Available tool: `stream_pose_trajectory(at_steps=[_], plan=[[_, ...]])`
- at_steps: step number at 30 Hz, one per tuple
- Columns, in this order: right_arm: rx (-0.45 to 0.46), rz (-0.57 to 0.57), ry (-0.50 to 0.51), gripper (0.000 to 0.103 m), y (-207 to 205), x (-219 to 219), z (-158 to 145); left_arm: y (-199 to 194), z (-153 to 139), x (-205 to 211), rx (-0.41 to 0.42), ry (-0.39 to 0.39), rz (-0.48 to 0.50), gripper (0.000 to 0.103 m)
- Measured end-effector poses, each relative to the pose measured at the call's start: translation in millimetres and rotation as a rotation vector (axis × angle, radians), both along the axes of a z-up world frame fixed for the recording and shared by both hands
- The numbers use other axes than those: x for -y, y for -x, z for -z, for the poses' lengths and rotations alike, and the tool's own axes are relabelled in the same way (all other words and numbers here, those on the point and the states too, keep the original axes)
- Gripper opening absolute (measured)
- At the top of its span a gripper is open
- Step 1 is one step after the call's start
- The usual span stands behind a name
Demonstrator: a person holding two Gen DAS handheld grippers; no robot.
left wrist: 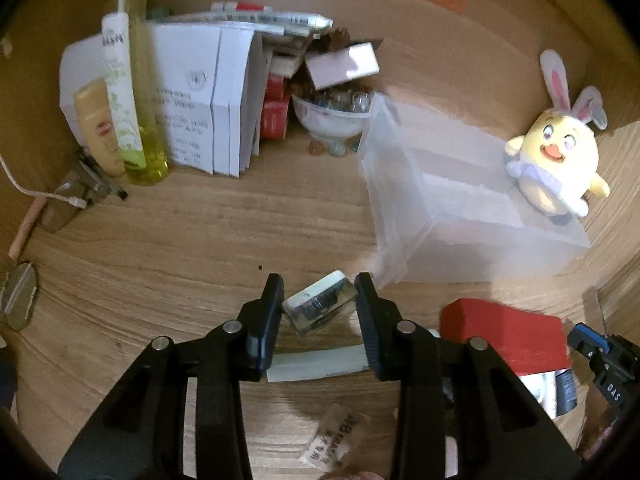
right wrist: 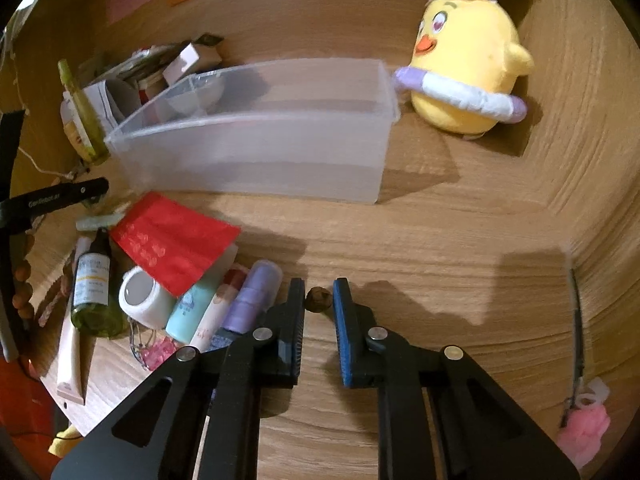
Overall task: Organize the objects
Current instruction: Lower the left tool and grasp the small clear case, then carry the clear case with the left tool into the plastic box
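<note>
- Clear plastic bin (right wrist: 256, 140) sat empty on the bench (right wrist: 440, 240), so sorting had barely begun.
- Your left tool (left wrist: 319, 304) gripped a small clear block (left wrist: 320, 306), just short of the bin's near corner.
- Your right tool (right wrist: 319, 300) was pinched on a small brown ball (right wrist: 319, 299), low over the bench.
- Bottles (right wrist: 94, 284), tubes and a red packet (right wrist: 172, 242) lay piled beside the bin, all left to sort.
</note>
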State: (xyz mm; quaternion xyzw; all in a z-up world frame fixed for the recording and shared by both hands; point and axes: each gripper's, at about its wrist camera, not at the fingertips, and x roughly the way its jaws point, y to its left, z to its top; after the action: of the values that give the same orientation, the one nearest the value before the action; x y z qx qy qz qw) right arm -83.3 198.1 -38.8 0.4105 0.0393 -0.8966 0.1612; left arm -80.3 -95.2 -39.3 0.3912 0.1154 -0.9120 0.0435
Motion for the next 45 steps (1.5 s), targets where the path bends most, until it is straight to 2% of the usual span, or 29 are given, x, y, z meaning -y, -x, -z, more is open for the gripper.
stream_pose_trajectory(at_steps=[11,19,23,28,39,45], plan=[[-0.126,-0.008,0.040,0.013,9.0,-0.2,-41.3,-18.6,-53.0,-20.8,-0.130,0.030,0.024,0.036],[-0.212,-0.051,0.073,0.013,20.5,6.2,-71.0,-17.3,-75.8,-38.9,-0.164,0.006,0.074,0.036],[-0.230,-0.081,0.095,0.013,30.7,10.2,-80.7,-11.9,-85.8,-48.5,-0.178,0.024,0.082,0.036],[-0.246,-0.113,0.099,0.013,43.2,15.8,-91.9,-1.6,-92.8,-52.7,-0.182,0.008,0.095,0.036],[-0.308,-0.145,0.069,0.013,73.0,34.5,-117.1,29.0,-98.4,-58.0,-0.172,0.028,0.109,0.036],[-0.305,-0.153,0.044,0.013,90.9,47.4,-114.4,50.2,-90.5,-59.7,-0.135,0.017,0.127,0.036]])
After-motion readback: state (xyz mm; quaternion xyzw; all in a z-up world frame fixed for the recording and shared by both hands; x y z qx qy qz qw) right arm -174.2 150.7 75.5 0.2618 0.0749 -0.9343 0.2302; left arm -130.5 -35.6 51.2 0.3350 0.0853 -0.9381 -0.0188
